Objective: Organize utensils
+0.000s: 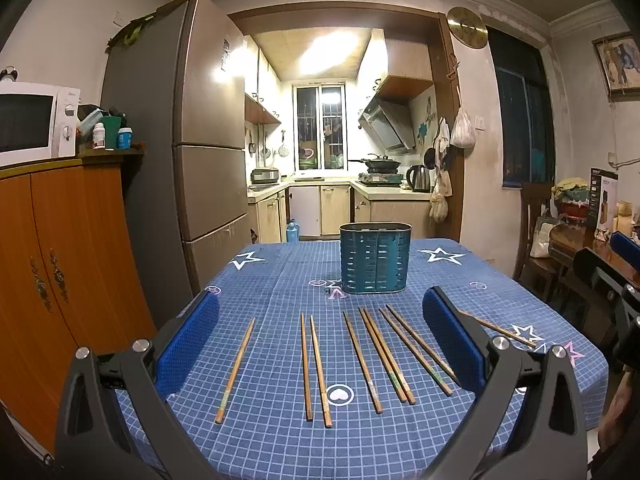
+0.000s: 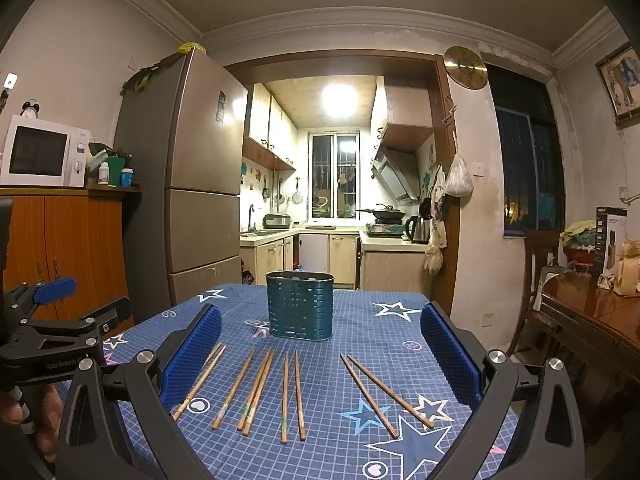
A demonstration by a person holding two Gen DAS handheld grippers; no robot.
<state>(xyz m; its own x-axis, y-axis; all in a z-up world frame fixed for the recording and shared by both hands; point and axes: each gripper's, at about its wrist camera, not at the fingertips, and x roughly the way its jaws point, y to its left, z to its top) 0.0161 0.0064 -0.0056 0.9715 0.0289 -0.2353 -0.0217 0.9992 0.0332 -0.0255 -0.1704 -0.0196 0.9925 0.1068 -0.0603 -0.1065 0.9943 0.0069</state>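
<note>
Several wooden chopsticks [image 1: 362, 354] lie in a loose row on the blue checked tablecloth [image 1: 280, 272]; they also show in the right wrist view [image 2: 290, 394]. A teal slotted utensil holder [image 1: 375, 258] stands upright behind them, also in the right wrist view [image 2: 300, 305]. My left gripper [image 1: 320, 340] is open and empty, held above the near side of the row. My right gripper [image 2: 320, 354] is open and empty, also above the chopsticks. The left gripper shows at the left edge of the right wrist view [image 2: 60, 320].
An orange wooden cabinet [image 1: 60, 260] with a microwave [image 1: 36, 120] stands left of the table. A grey fridge [image 1: 192, 140] is behind it. A brown wooden table [image 2: 592, 320] with boxes and a chair [image 2: 536, 272] stand to the right. The kitchen lies beyond.
</note>
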